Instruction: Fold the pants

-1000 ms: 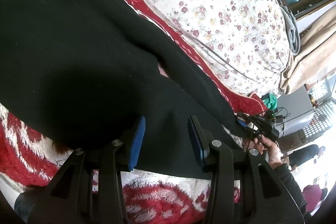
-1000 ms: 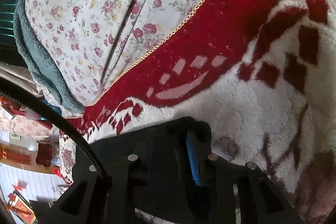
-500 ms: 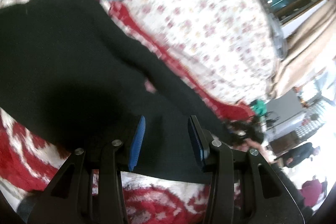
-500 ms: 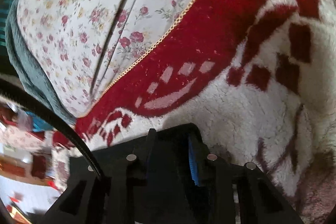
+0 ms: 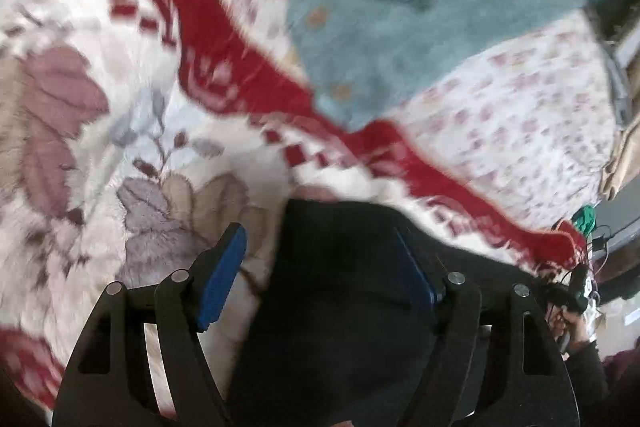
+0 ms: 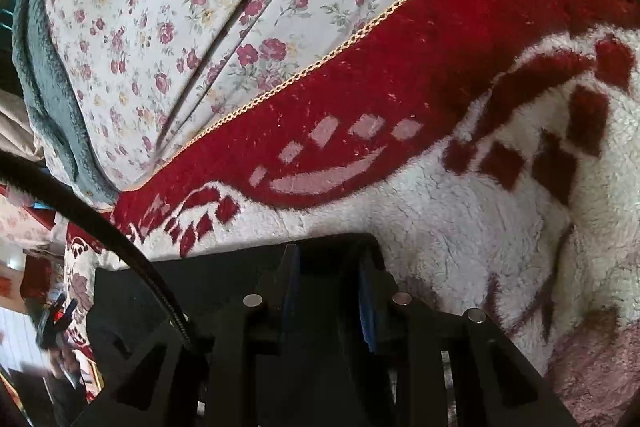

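Observation:
The black pants (image 5: 340, 327) lie on a fluffy blanket, and the left wrist view is blurred by motion. My left gripper (image 5: 320, 239) hovers over one end of them. Its jaws are opening wide, with black cloth between them. The left blue pad (image 5: 224, 279) stands clear over the blanket, so nothing is gripped. In the right wrist view, my right gripper (image 6: 330, 259) is shut on a bunched fold of the pants (image 6: 224, 279). Cloth hides most of its pads. That same gripper, held by a hand (image 5: 572, 327), shows at the far right of the left wrist view.
The red and white fleece blanket (image 6: 440, 211) covers the bed. Beyond it lies a floral sheet (image 6: 192, 7). A grey-blue fleece garment (image 5: 400, 27) with buttons rests on the sheet. A black cable (image 6: 100, 223) crosses the right wrist view at the left.
My left gripper has swept fast along the pants to one end, and its jaws now stand much wider. The right gripper has stayed put, still clamped on the cloth.

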`<state>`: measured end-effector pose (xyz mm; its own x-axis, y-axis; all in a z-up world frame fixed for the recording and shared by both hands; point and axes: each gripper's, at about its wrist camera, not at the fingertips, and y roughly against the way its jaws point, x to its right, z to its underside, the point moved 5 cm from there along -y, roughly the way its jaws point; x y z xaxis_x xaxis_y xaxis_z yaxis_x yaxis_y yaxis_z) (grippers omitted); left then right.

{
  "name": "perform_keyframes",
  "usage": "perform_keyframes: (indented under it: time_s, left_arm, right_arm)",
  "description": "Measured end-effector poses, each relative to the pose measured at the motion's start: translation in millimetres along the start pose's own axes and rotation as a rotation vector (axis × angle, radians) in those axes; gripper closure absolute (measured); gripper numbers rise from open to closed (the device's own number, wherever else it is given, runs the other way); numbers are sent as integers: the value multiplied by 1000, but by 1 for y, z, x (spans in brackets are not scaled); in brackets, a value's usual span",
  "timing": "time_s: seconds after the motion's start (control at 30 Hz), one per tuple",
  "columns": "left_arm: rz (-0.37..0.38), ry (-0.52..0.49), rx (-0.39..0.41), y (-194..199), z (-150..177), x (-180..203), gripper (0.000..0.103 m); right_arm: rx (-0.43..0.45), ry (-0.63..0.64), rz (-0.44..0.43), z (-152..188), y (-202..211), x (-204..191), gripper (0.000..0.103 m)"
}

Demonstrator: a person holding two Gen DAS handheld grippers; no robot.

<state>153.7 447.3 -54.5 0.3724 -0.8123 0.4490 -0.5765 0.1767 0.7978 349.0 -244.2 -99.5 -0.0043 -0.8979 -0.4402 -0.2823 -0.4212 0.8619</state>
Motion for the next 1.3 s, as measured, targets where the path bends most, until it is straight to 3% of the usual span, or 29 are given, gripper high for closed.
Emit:
perform_keyframes:
  time_s: [0.1, 0.3, 0.5, 0.53, 0.57, 0.67, 0.7, 0.77, 0.8, 0.87, 1.03, 1.3]
  left_arm:
    - [34, -8, -96, -32, -2, -7, 29]
    - [92, -56, -95, -54, -5, 4, 29]
    - [108, -51, -152, -77, -9, 7, 32]
    - [111, -44, -147, -77, -9, 7, 39]
    - [118, -34, -140, -76, -9, 6, 54]
    - [150, -8, -111, -69, -10, 5, 85]
    - [158, -7, -100, -66, -10, 7, 87]
    - [153, -25, -76, -60, -9, 13, 90]
    - [147, -36, -67, -57, -9, 16, 90]
    - [158, -40, -41, -48, -11, 20, 90]
    - [196, -69, 22, -10, -8, 36, 90]
    - [130, -250, 152, 45, 11, 65, 90]
  right_arm:
    - [8, 3, 0, 1, 0, -1, 78]
    - [-1, 14, 9, 1, 0, -3, 78]
    - [-4, 7, 31, 1, -1, -6, 78]
    - [-4, 6, 32, 1, -1, -6, 78]
    - [-4, 3, 33, 1, -1, -6, 78]
    - [-8, -5, 39, -2, -3, -7, 78]
    - [-7, -7, 42, -2, -2, -7, 78]
    - [0, -2, 50, -3, -1, -8, 83]
    - [4, 1, 54, -4, -1, -8, 92]
    - [25, 22, 51, -4, 5, -9, 100]
    - [77, 103, 14, 0, 26, -19, 101]
    - [140, 223, 5, 14, 78, -38, 101]
